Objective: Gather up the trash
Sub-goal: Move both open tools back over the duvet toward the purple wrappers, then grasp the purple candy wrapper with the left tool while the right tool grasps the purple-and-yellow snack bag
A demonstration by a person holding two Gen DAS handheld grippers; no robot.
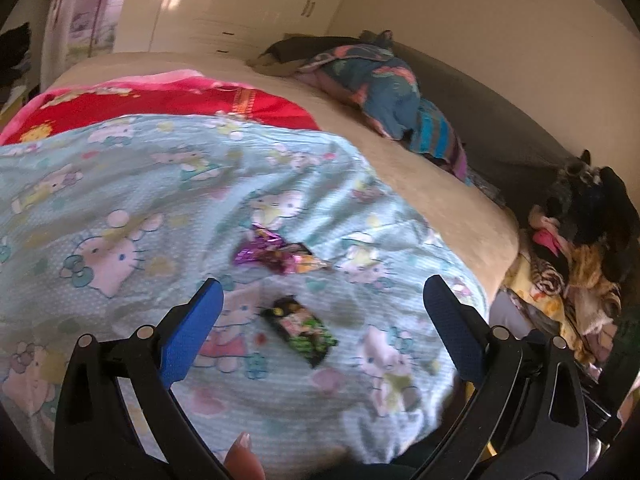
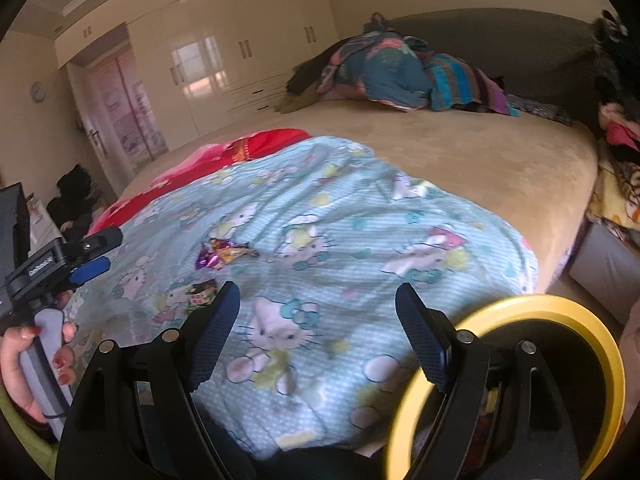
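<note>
Two wrappers lie on a light blue cartoon-cat blanket (image 1: 120, 184) spread over a bed. A crumpled purple foil wrapper (image 1: 276, 254) sits farther off, and a dark green-and-pink wrapper (image 1: 304, 328) lies nearer. My left gripper (image 1: 322, 292) stands open above the blanket, with the dark wrapper just below the gap between its blue pads and untouched. In the right wrist view the purple wrapper (image 2: 222, 254) and the dark wrapper (image 2: 202, 292) lie left of my right gripper (image 2: 318, 300), which is open and empty. The left gripper (image 2: 94, 254) shows there at the left edge in a person's hand (image 2: 24, 360).
A yellow-rimmed round bin (image 2: 560, 312) stands at the bed's near right corner. A red blanket (image 1: 168, 104) lies beyond the blue one, on a beige bedspread (image 2: 480, 152). Bundled bedding (image 2: 400, 68) sits by the headboard. Clothes (image 1: 568, 264) pile up right of the bed. Cream wardrobes (image 2: 224, 52) line the far wall.
</note>
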